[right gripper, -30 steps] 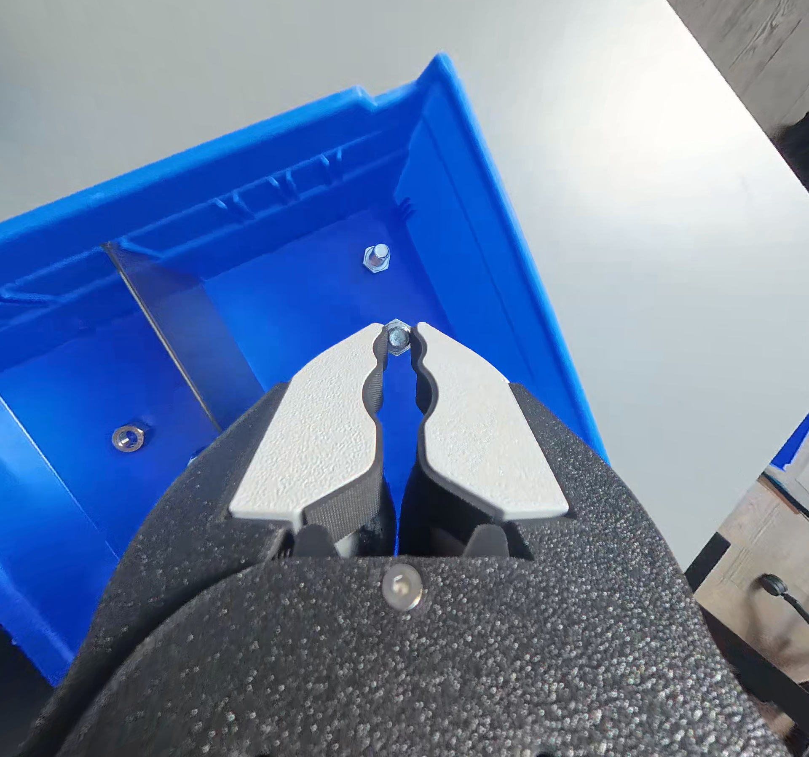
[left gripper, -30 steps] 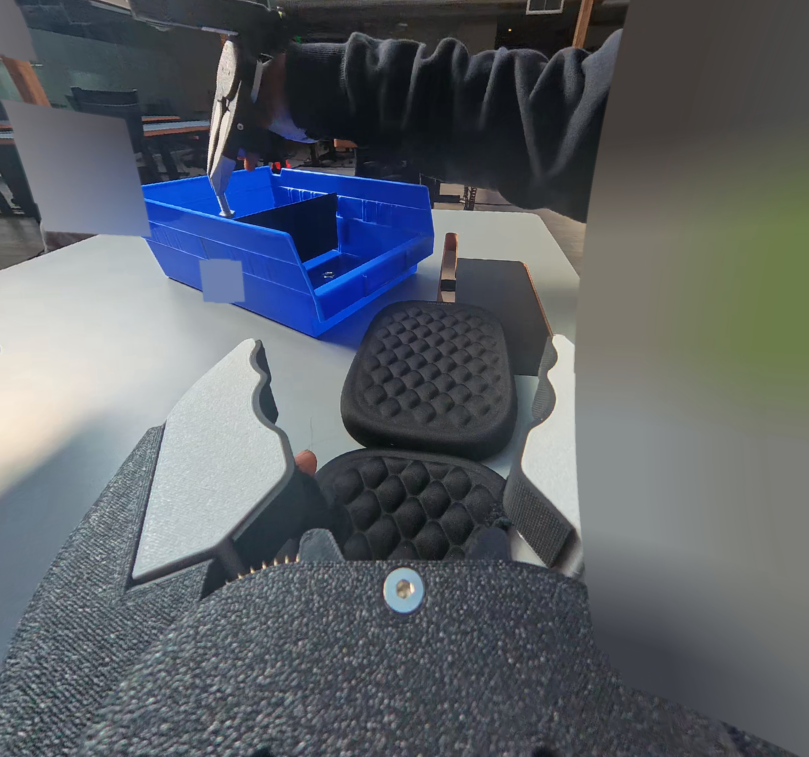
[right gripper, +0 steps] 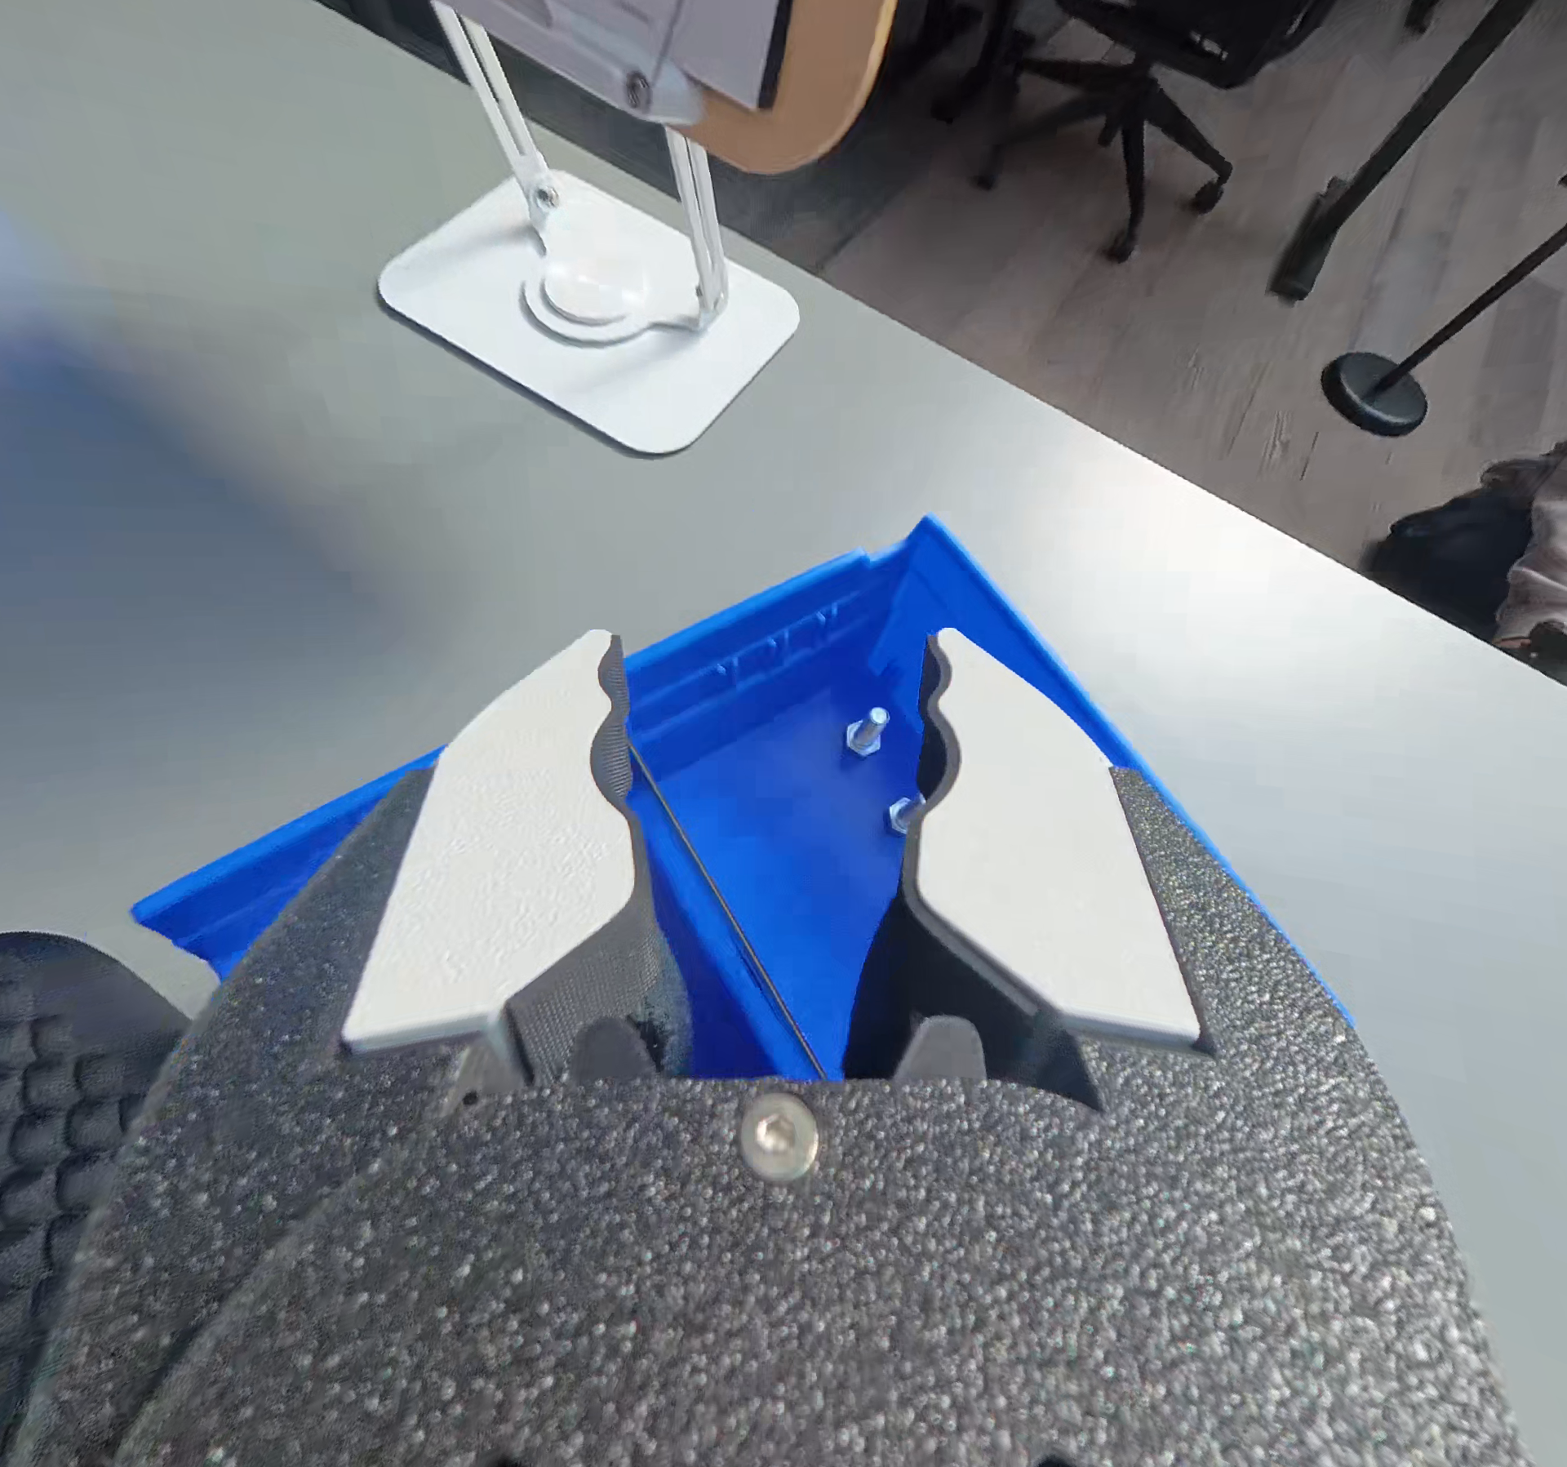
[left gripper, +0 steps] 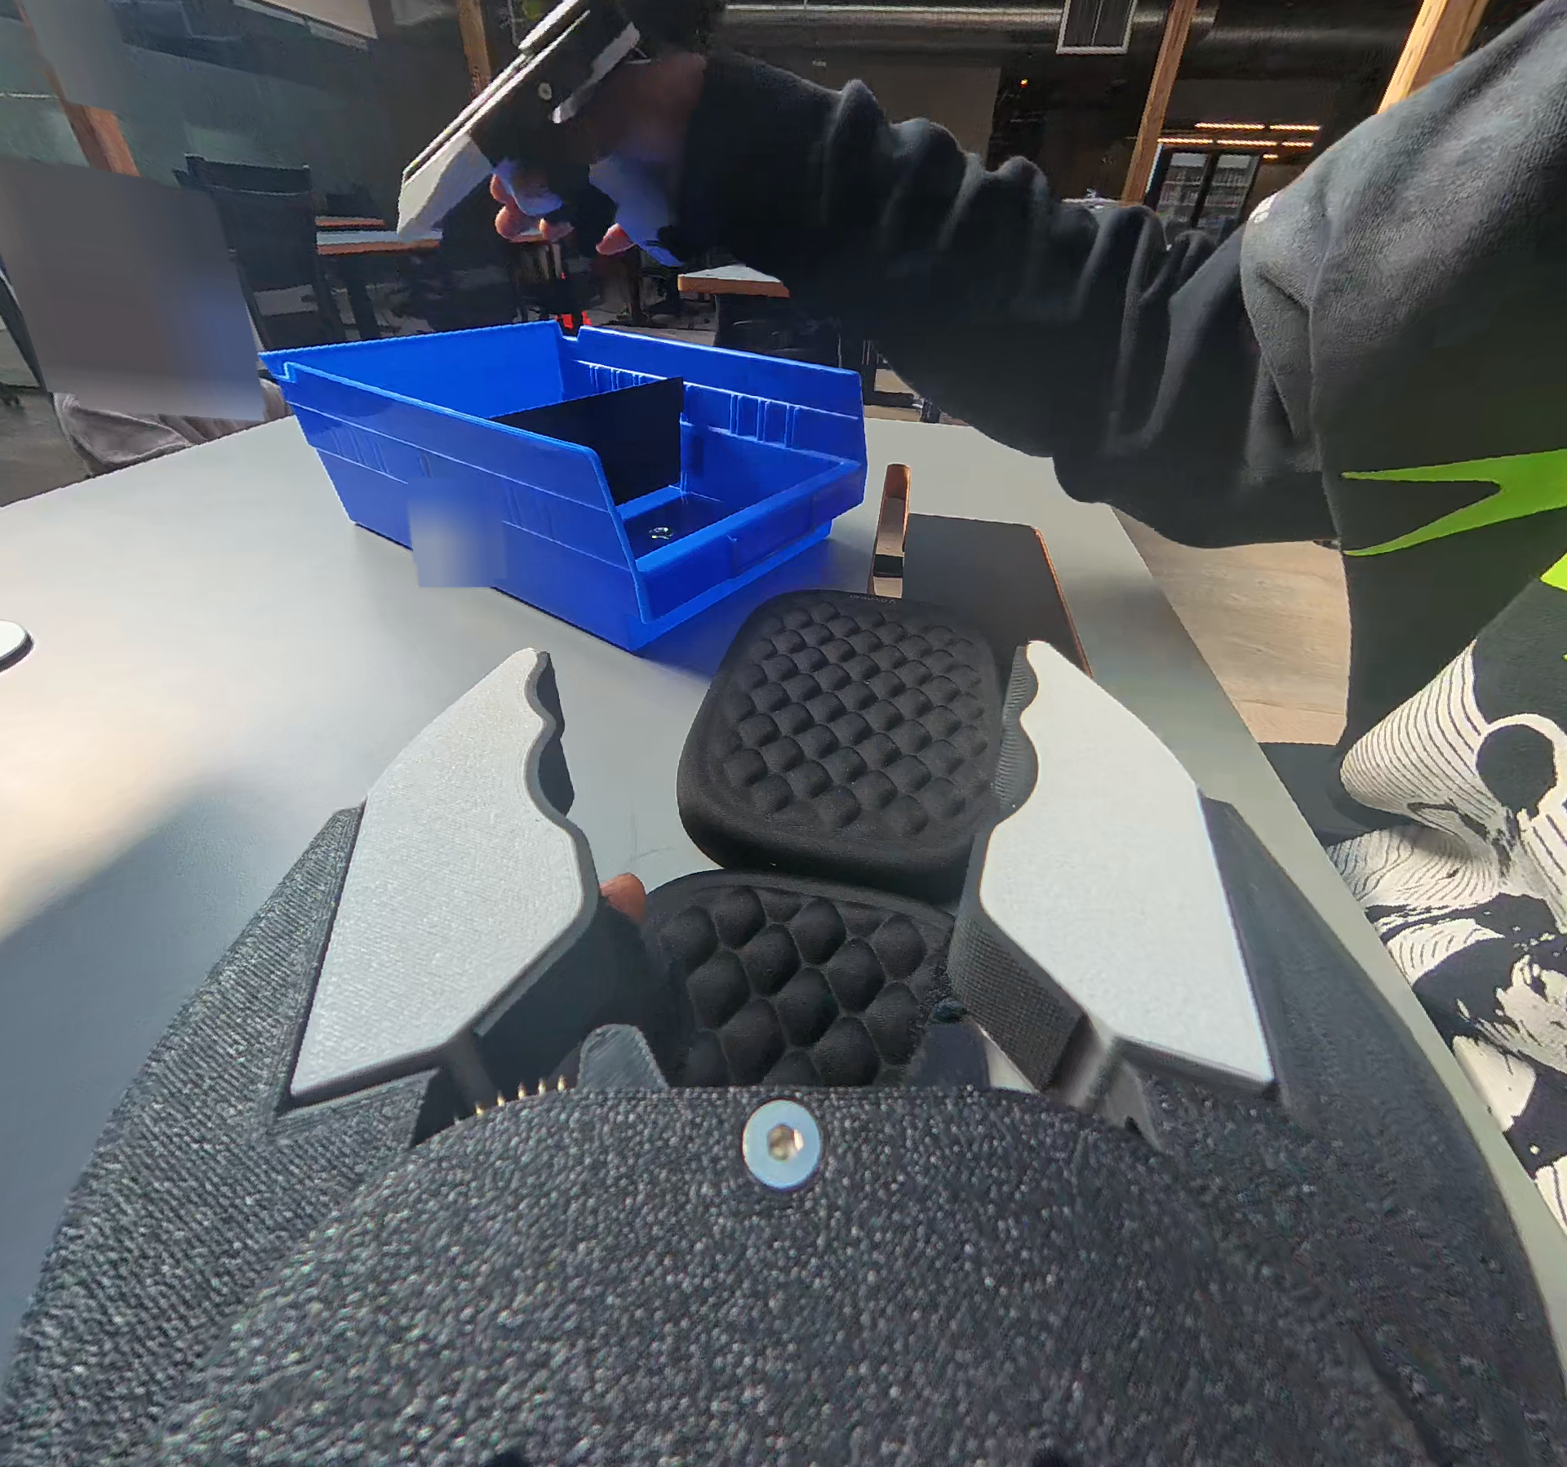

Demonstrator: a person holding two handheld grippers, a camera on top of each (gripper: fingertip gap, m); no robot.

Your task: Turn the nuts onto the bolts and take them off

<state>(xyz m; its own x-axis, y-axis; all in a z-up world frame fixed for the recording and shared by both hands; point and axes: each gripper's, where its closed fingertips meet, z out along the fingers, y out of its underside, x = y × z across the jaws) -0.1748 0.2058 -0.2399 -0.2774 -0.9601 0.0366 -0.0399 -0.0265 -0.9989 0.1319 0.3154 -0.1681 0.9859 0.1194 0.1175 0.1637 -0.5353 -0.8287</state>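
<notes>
Two silver bolts stood upright in the blue bin (right gripper: pixel 763 858) on the grey tabletop (right gripper: pixel 1187 663): one bolt (right gripper: pixel 867 732) in full view at 12 o'clock of the second bolt (right gripper: pixel 900 812), which was half hidden behind a fingertip. A loose nut (left gripper: pixel 660 532) lay in the near compartment. Right gripper (right gripper: pixel 773 642) hovered above, jaws apart, empty. Left gripper (left gripper: pixel 780 663) was likewise spread, empty.

Daylight, as I see it, glares off the grey table (left gripper: pixel 153 748) from the left; the bin (right gripper: pixel 763 832) is sharp. Wide-angle bending curves the edges. A soft blue smear blurs my right view's left side.
</notes>
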